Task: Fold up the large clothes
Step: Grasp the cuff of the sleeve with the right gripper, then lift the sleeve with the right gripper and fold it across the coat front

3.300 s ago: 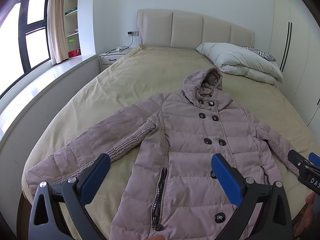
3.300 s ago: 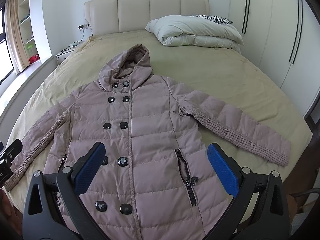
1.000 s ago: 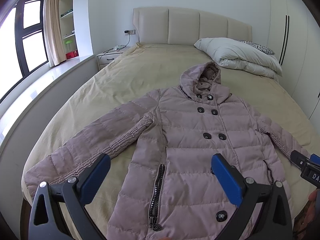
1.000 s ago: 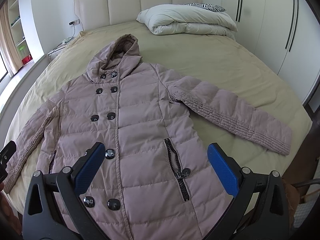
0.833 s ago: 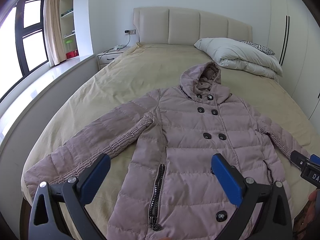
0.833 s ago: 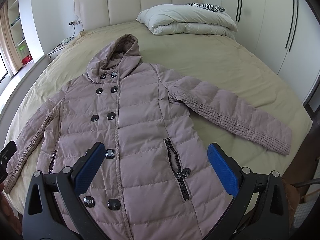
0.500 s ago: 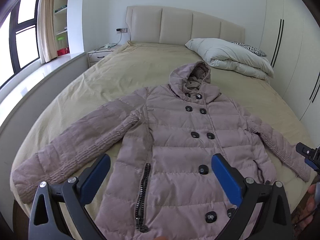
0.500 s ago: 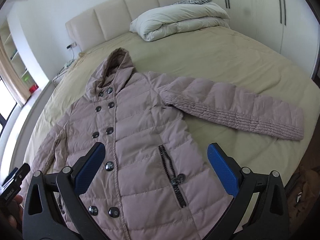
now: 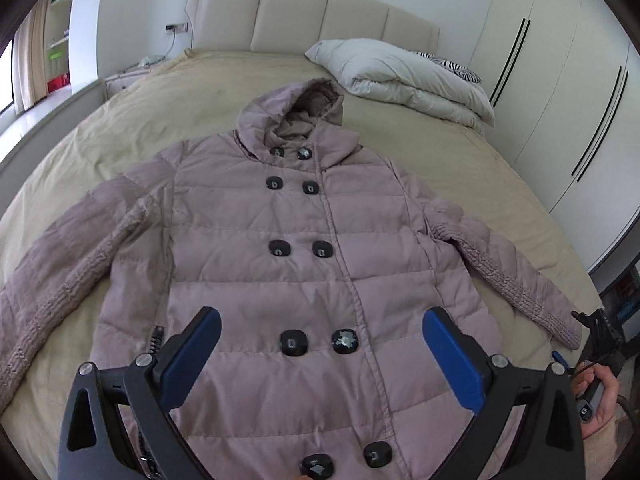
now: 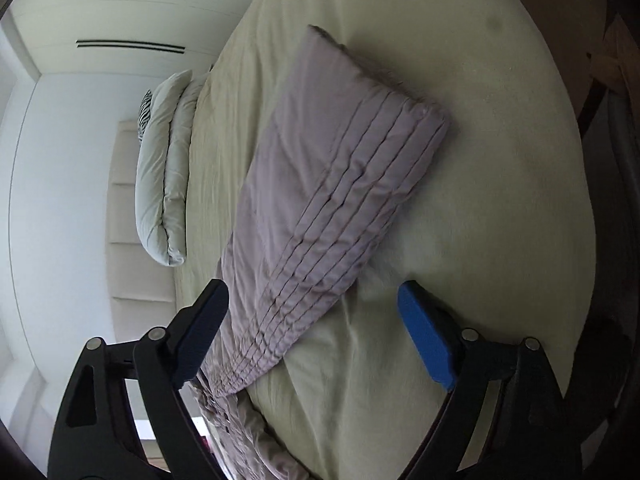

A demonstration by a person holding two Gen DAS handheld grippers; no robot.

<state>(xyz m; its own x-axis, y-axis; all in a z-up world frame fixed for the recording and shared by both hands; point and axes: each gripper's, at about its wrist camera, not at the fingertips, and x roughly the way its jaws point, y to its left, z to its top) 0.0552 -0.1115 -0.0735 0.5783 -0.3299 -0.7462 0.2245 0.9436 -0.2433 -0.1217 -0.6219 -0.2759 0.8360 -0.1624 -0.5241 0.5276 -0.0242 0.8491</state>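
Note:
A dusty-pink hooded puffer coat [image 9: 312, 216] lies face up on the bed, buttoned, both sleeves spread out. My left gripper [image 9: 320, 344] hovers open over its lower front, nothing between the blue pads. In the right wrist view, rolled onto its side, the coat's right sleeve [image 10: 332, 184] runs in between the fingers of my right gripper [image 10: 312, 296]. Those jaws are closing, with the sleeve's gathered part between them, and the pads stand clear of the cloth. In the left wrist view, the right gripper [image 9: 598, 330] sits at the sleeve's cuff, held by a hand [image 9: 600, 396].
The beige bed [image 9: 460, 152] reaches to a padded headboard [image 9: 312, 12]. A folded white duvet [image 9: 400, 72] lies at its far right. White wardrobe doors [image 9: 560, 100] line the right wall. A bedside table [image 9: 124, 78] stands far left. The bed's edge [image 10: 560, 128] is close beyond the cuff.
The right gripper has swung down to the right sleeve and rolled about a quarter turn, its jaws narrowing. The left gripper has moved forward and lower over the coat's front.

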